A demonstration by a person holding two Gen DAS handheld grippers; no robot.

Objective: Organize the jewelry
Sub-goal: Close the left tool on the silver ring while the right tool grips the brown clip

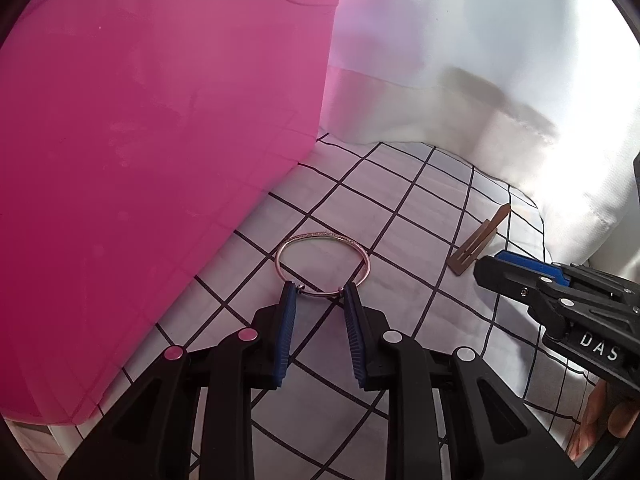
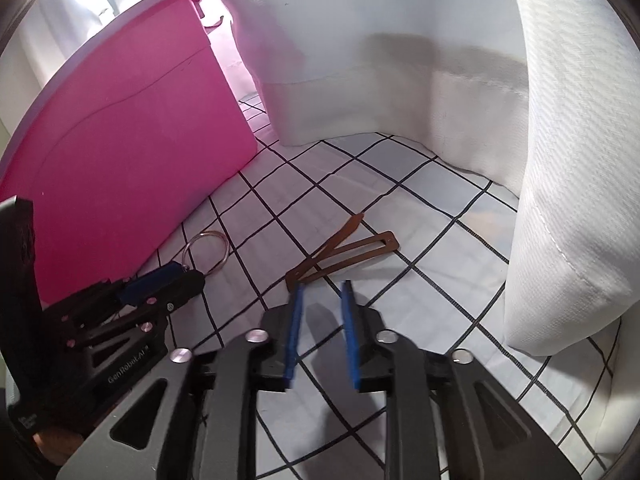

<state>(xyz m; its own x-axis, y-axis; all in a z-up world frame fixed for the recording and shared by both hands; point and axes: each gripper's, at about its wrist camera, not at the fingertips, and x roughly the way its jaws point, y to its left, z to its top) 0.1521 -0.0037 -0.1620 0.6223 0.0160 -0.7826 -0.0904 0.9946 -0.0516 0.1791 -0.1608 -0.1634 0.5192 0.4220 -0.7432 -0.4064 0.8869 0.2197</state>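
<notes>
The left gripper (image 1: 319,289) is clamped on the near edge of a thin metal bangle (image 1: 322,263), which lies on the checked cloth (image 1: 400,216) just beside the pink box (image 1: 160,160). The right gripper (image 2: 322,285) stands slack with nothing between its blue pads (image 2: 294,332), its tips just short of a brown hair clip (image 2: 340,252) lying farther from the pink box than the bangle. White fabric (image 2: 560,160) rises beyond the clip.
</notes>
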